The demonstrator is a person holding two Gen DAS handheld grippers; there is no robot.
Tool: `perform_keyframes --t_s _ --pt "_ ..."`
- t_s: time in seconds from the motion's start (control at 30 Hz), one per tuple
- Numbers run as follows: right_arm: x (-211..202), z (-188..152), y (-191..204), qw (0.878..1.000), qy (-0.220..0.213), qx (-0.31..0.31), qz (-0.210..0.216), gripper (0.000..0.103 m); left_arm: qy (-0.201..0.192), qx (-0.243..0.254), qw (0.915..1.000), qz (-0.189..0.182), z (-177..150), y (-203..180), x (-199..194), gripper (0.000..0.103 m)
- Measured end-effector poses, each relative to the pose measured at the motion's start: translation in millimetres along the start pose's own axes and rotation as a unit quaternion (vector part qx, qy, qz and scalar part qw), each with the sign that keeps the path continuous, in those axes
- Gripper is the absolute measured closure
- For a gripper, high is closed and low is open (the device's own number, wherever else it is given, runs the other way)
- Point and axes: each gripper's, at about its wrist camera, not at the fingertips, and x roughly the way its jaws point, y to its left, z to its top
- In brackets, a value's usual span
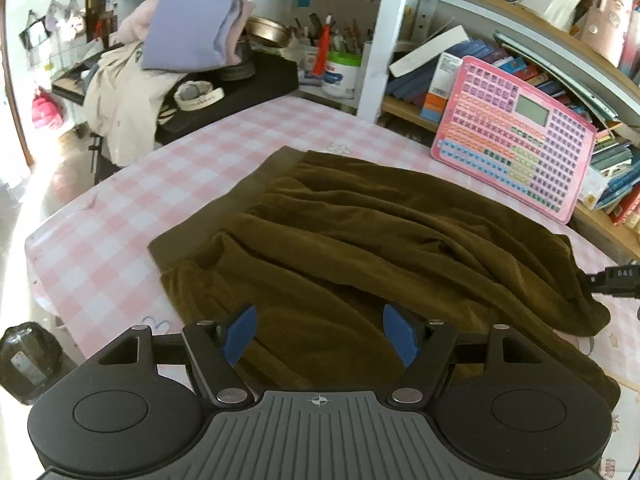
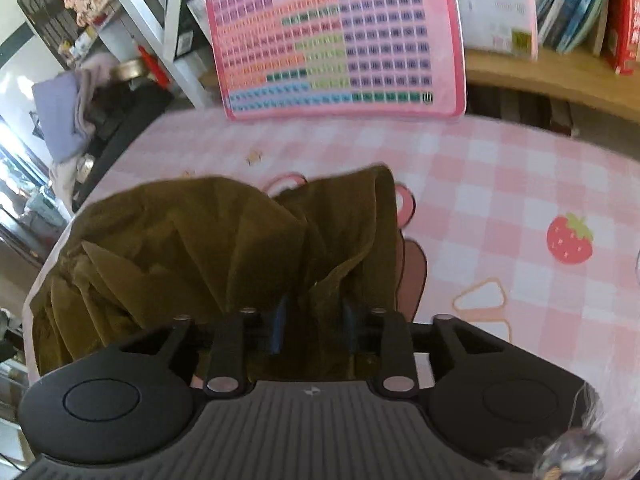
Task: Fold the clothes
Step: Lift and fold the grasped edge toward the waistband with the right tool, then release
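Observation:
An olive-brown garment (image 1: 360, 240) lies rumpled on the pink checked tablecloth (image 1: 120, 216), its banded edge toward the far left. My left gripper (image 1: 320, 334) hovers just over the garment's near edge with its blue pads wide apart and nothing between them. In the right wrist view the same garment (image 2: 192, 240) is bunched and lifted. My right gripper (image 2: 314, 328) has its blue pads closed on a fold of the cloth, which rises between them.
A pink keyboard-like toy board (image 1: 516, 136) leans against the bookshelf (image 1: 600, 216) at the table's far side; it also shows in the right wrist view (image 2: 340, 36). A pile of clothes with a lilac piece (image 1: 188, 24) sits on a black stand at far left.

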Motion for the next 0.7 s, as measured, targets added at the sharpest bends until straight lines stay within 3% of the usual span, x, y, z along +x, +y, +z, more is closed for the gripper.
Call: perform_keyframes --t_s 0.03,0.07,0.1,0.2,0.3,0.37,0.47,0.53,0.6,0.7 --pt "3 -1 -2 1.000 0.005 0.003 -0.001 0.075 0.002 -0.002 1.0000 0.002 0 2 1 0.031" --pt "2 -2 -4 1.000 0.002 0.008 0.003 0.092 0.003 -0.004 1.0000 0.005 -1 3 1 0.031" --pt "1 -3 -6 1.000 -0.002 0.013 0.008 0.097 0.003 -0.005 1.0000 0.007 -1 4 1 0.031" --pt "-24 -4 2 0.998 -0.029 0.011 0.049 0.098 0.001 -0.006 1.0000 0.008 0 5 1 0.031" --pt "-66 -2 24 0.988 -0.074 0.001 0.135 0.099 -0.001 -0.008 0.9999 0.008 1 5 4 0.031" --pt "-101 0 40 0.972 -0.132 0.013 0.196 0.099 -0.001 -0.011 0.9999 0.008 2 5 6 0.031" --pt "-143 14 45 0.926 -0.255 0.071 0.269 0.099 0.001 -0.013 0.9999 0.005 3 2 10 0.031" --pt "-150 29 40 0.909 -0.313 0.097 0.256 0.099 0.001 -0.012 0.9999 0.002 3 -2 11 0.031" --pt "-135 46 31 0.919 -0.331 0.102 0.187 0.099 0.000 -0.009 1.0000 -0.001 3 -6 9 0.031" --pt "-83 65 3 0.950 -0.286 0.115 0.058 0.099 -0.003 -0.010 0.9999 0.001 0 -7 4 0.031"
